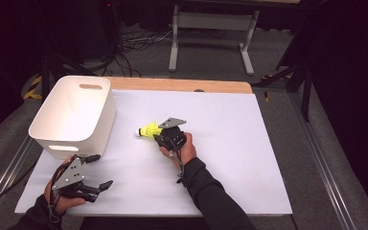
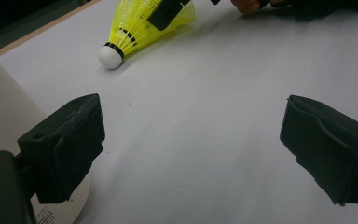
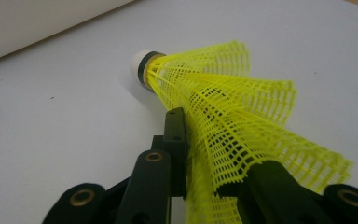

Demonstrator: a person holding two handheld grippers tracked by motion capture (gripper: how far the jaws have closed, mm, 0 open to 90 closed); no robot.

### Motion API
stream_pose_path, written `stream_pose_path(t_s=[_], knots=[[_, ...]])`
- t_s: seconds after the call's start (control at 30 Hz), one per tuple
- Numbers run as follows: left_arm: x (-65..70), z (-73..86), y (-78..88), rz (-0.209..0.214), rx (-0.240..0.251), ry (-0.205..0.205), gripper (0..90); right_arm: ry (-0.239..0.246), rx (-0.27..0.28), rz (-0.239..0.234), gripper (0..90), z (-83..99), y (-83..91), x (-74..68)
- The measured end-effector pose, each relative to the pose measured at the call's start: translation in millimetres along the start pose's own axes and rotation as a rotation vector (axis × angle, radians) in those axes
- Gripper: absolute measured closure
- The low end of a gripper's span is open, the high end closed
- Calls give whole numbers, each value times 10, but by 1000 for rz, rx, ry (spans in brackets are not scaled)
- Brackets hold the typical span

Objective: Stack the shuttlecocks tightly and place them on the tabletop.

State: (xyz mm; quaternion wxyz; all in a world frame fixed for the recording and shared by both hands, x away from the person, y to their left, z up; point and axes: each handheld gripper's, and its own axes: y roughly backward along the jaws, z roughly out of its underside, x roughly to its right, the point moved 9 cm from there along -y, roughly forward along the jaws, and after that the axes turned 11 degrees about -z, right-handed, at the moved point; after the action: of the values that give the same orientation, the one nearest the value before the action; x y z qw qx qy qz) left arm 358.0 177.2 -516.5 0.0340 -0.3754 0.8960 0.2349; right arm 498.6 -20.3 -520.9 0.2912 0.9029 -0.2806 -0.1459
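Note:
A yellow mesh shuttlecock [image 1: 149,130] with a white cork tip lies on the white table sheet [image 1: 220,158], tip pointing left toward the bin. My right gripper [image 1: 161,135] has its jaws closed on the skirt; in the right gripper view the yellow net [image 3: 242,126] is crumpled between the two black fingers [image 3: 175,140]. The left gripper view shows the same shuttlecock [image 2: 140,28] far off with the other gripper's jaw on it. My left gripper [image 1: 98,171] rests near the table's front left corner, open, nothing between its pads [image 2: 70,140].
A white plastic bin [image 1: 74,115] with handle slots stands at the table's left, just behind my left gripper. A wooden table edge [image 1: 182,85] runs along the back. Grey floor, cables and a metal frame lie beyond.

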Motion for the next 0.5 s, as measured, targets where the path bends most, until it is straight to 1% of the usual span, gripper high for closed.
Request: stream_pose_path(t_s=[0.07, 0.13, 0.27, 0.37, 0.4, 0.5], knots=[[5, 1, -2, 0, -2, -1, 71, 10, -2, 6, 819, -14, -2, -6], [7, 3, -4, 1, -3, 1, 71, 12, 6, 10, 820, -23, 6, -7], [8, 5, -10, 1, -6, -4, 71, 3, 17, -3, 824, -26, 20, -9], [6, 5, -12, -2, -7, -4, 71, 9, 17, -9, 824, -34, 32, -21], [6, 5, -12, -1, -7, -4, 71, 9, 22, -17, 825, -38, 47, -37], [8, 5, -19, -2, -8, -3, 71, 30, 20, -27, 824, -31, 81, -72]])
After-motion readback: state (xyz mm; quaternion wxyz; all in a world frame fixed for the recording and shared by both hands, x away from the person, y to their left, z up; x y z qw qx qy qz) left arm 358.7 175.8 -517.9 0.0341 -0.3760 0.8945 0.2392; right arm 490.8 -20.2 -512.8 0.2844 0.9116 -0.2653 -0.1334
